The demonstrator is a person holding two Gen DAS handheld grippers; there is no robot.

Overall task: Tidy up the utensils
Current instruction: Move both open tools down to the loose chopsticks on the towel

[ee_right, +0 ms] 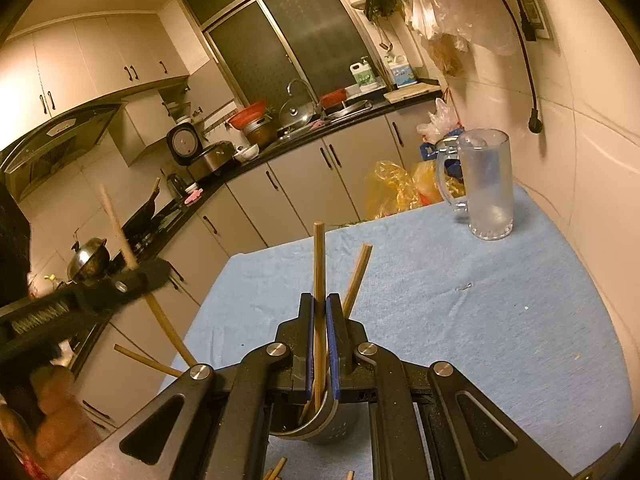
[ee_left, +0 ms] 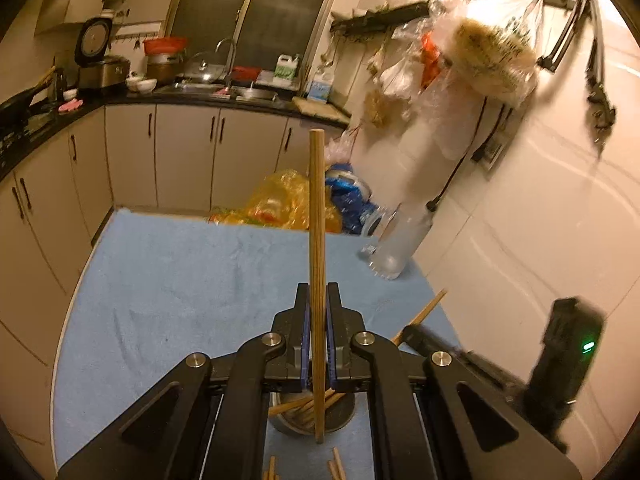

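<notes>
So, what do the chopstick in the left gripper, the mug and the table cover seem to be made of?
Chopstick in the left gripper: likely wood or bamboo, matte brown with faint grain.
Mug: looks like glass, see-through with a frosted haze, though clear plastic is possible.
Table cover: soft light-blue fabric, towel-like nap.

Chopstick [ee_left: 316,240]: matt, grained wood. Table cloth [ee_right: 460,320]: light-blue, napped terry. Mug [ee_right: 482,184]: frosted glass. Utensil cup [ee_right: 320,420]: brushed metal. Gripper pads [ee_left: 306,344]: blue plastic.

Upright wooden chopsticks [ee_left: 317,248] over a steel holder [ee_left: 310,416] holding more.
</notes>
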